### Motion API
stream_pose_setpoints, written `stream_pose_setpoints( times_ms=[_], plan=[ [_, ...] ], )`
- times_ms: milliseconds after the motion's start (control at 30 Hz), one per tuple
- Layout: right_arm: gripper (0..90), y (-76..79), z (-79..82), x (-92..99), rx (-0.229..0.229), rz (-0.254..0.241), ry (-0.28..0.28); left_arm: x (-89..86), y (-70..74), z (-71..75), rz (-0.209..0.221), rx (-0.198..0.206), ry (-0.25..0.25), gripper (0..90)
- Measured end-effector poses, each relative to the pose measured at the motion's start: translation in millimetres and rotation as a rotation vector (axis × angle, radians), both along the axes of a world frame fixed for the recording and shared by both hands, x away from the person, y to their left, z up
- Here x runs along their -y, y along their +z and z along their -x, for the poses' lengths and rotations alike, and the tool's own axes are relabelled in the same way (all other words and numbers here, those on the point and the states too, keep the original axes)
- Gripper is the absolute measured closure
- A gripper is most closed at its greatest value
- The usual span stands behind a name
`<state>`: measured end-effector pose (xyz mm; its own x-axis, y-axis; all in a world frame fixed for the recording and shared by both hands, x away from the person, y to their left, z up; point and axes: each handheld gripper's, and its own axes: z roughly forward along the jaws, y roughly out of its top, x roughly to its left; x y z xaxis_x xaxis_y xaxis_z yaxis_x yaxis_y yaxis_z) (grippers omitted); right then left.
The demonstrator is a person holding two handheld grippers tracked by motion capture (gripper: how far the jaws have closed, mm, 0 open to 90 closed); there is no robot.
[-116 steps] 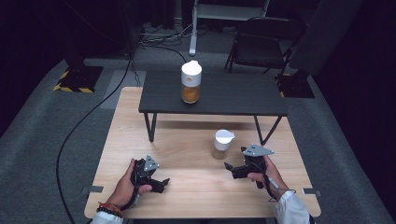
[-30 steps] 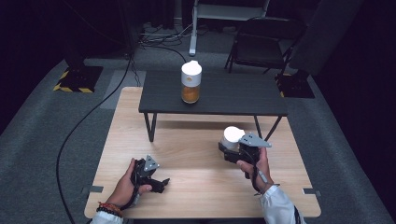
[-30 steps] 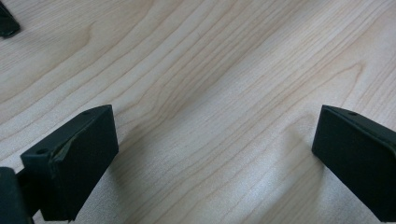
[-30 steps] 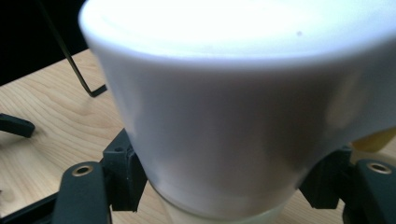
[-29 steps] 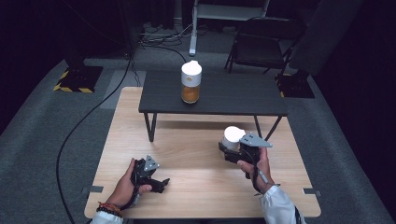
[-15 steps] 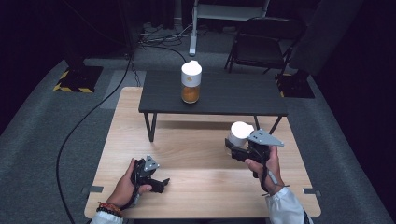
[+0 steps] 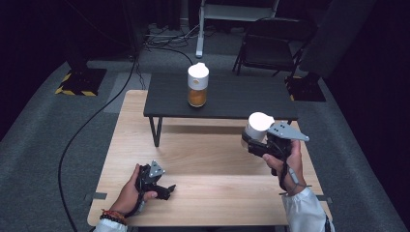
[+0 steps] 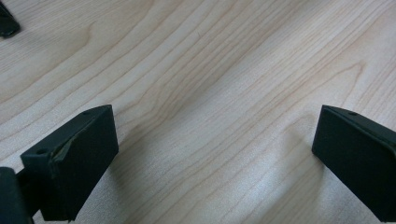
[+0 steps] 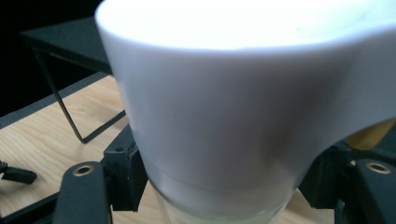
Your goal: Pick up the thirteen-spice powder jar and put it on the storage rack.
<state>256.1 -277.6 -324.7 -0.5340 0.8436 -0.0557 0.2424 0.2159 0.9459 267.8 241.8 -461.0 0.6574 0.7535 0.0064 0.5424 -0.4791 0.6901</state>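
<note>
Lifted off table, jar (image 7: pixel 257 128) stands upright.

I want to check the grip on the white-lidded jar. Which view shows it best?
The right gripper view: the white-lidded jar is close up, clamped between the black jaws of the right hand-held gripper. The high view shows the jar small, held above the wooden table.

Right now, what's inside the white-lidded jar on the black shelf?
The jar on the shelf holds something orange-brown in its clear lower half. Its white lid covers the top, so the level under it can't be seen. The high view is too far off to tell what it is.
</note>
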Motion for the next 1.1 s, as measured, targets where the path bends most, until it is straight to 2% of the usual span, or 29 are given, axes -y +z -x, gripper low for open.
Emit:
stream_pose_setpoints(
  times_ms=[300,500,767,1100],
  plan=[
    [29.5,26.5,-3.4,-4.2,0.026,0.006,-0.016,0.0,0.0,0.0,0.000,0.000,0.000,0.0],
    [29.5,40.3,-12.2,-6.7,0.029,0.005,-0.038,0.0,0.1,0.0,0.000,-0.001,0.000,0.0],
    [29.4,52.1,-29.0,-10.1,0.034,0.008,-0.070,0.0,0.0,0.0,0.000,0.000,0.000,0.0],
    [29.4,57.4,-51.7,-19.8,0.043,0.005,-0.106,0.0,0.2,-0.1,-0.001,-0.001,-0.001,0.0]
  ],
)
